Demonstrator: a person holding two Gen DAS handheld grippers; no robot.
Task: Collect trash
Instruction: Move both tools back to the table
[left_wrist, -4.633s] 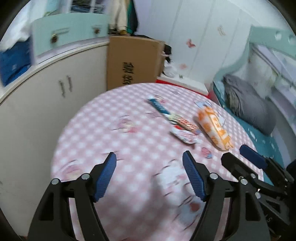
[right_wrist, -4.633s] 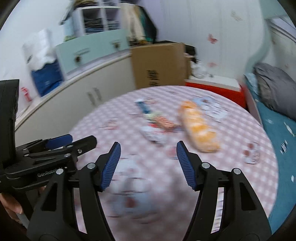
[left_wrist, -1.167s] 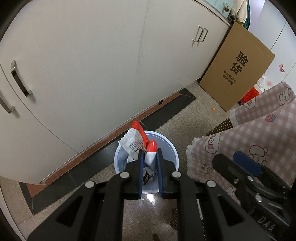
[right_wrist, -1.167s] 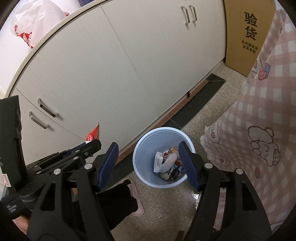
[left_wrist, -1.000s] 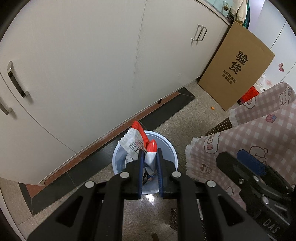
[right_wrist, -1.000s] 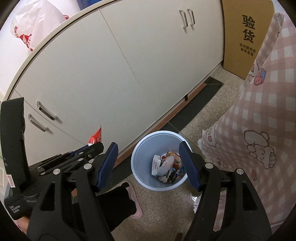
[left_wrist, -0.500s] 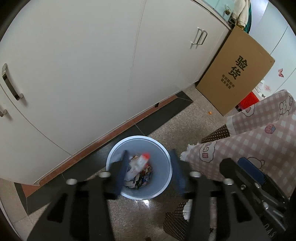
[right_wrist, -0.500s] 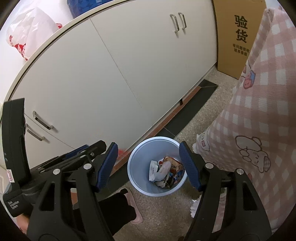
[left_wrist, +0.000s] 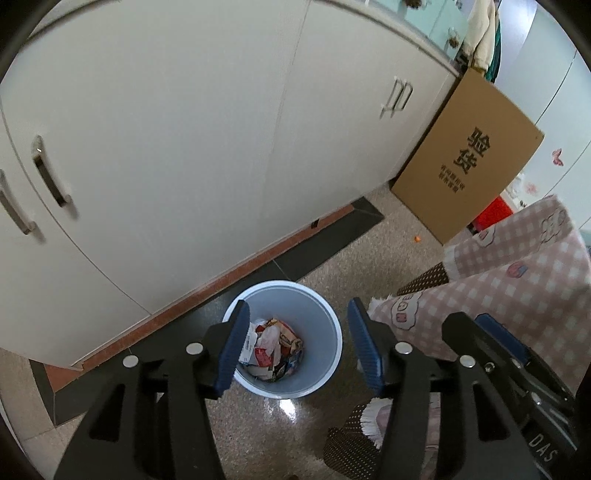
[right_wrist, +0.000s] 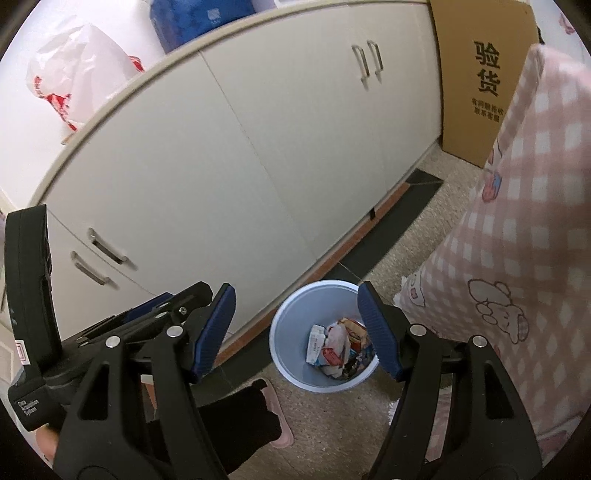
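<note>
A light blue trash bin (left_wrist: 317, 317) stands on the speckled floor by the white cabinets, with several crumpled wrappers (left_wrist: 273, 345) inside. My left gripper (left_wrist: 297, 345) is open and empty above the bin. My right gripper (right_wrist: 297, 332) is open and empty, also above the bin (right_wrist: 295, 314), where the wrappers (right_wrist: 338, 349) show. The left gripper's body (right_wrist: 122, 325) is visible at the left of the right wrist view.
White cabinet doors (left_wrist: 184, 147) run behind the bin. A brown cardboard box (left_wrist: 469, 158) leans at the cabinet's end. The pink checked tablecloth (right_wrist: 524, 221) hangs at the right. A foot in a pink slipper (right_wrist: 273, 413) is next to the bin.
My left gripper was shut on a red and white wrapper over the bin. It has opened and the wrapper has dropped into the bin. Both cameras have risen slightly.
</note>
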